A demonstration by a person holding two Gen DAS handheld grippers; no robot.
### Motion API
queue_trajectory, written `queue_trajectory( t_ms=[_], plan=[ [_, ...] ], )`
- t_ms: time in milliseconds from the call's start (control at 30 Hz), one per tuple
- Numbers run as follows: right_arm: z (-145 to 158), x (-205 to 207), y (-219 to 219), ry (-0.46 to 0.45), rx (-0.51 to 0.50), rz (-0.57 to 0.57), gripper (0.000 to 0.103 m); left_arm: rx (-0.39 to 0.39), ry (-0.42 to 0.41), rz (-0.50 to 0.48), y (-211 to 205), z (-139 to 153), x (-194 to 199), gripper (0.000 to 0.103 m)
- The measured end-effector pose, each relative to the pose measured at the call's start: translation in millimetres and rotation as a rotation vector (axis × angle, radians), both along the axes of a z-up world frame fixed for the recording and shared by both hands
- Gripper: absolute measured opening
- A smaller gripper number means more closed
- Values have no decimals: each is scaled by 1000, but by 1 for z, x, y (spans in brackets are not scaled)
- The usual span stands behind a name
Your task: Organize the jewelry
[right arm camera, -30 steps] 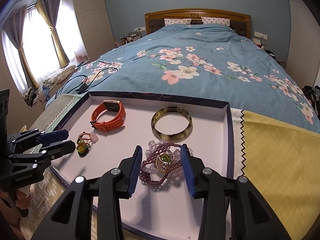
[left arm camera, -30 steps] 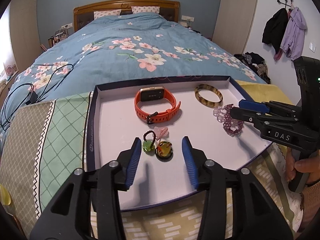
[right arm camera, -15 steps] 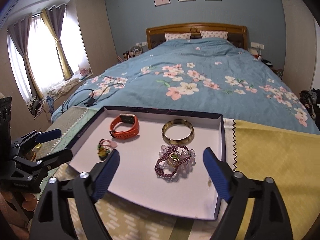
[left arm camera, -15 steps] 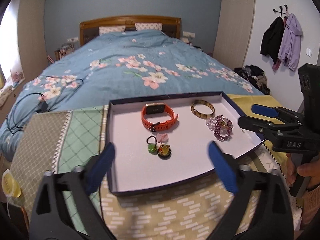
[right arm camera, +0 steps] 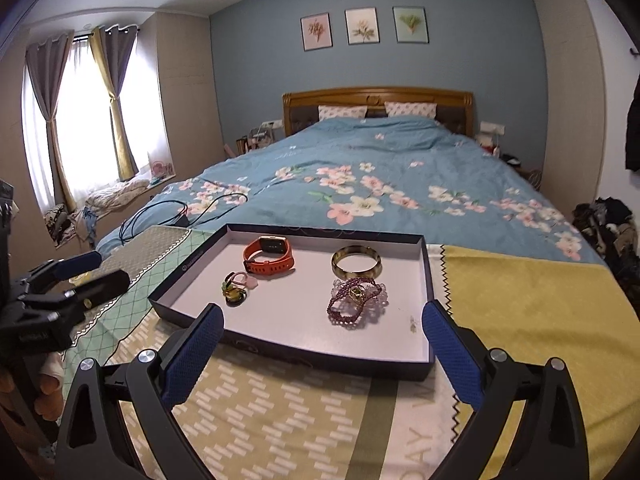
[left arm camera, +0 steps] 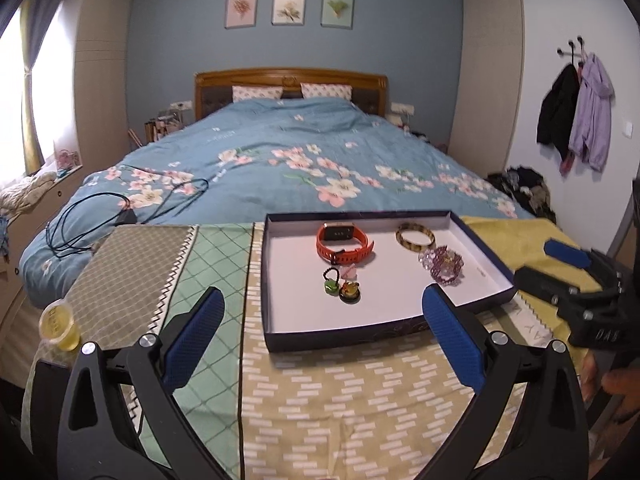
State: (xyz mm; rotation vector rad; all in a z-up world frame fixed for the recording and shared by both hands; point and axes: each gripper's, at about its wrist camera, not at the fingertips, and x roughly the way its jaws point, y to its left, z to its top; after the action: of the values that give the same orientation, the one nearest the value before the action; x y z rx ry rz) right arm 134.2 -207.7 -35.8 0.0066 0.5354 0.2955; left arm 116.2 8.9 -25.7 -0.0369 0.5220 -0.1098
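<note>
the left gripper hangs wide open and empty above the patterned cloth, short of the shallow box tray. inside lie an orange watch, a brown bangle, purple bead bracelets and small rings. the right gripper shows at the right edge, open.

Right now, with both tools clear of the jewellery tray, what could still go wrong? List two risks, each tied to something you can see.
1. The purple bead bracelet lies tangled with a clear bead one around a ring; lifting one piece may drag the others.
2. The tray sits on loose patchwork cloth on the bed, so a nudge from the right tool, whose jaws are opening, might slide it.
</note>
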Motion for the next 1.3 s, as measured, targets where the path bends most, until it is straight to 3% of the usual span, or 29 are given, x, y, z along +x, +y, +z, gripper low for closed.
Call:
queue_trajectory(
  t_ms=[200, 467, 1300],
  plan=[
    [3, -29, 6, -69, -37, -17, 96, 23, -94, 28, 1, 16, -33, 98],
    [14, -61, 9, -163, -49, -24, 96, 20, -142, 48, 4, 26, -64, 98],
    [31, -96, 3, -253, -17, -74, 96, 13, -307, 62, -4, 55, -130, 98]
  ],
)
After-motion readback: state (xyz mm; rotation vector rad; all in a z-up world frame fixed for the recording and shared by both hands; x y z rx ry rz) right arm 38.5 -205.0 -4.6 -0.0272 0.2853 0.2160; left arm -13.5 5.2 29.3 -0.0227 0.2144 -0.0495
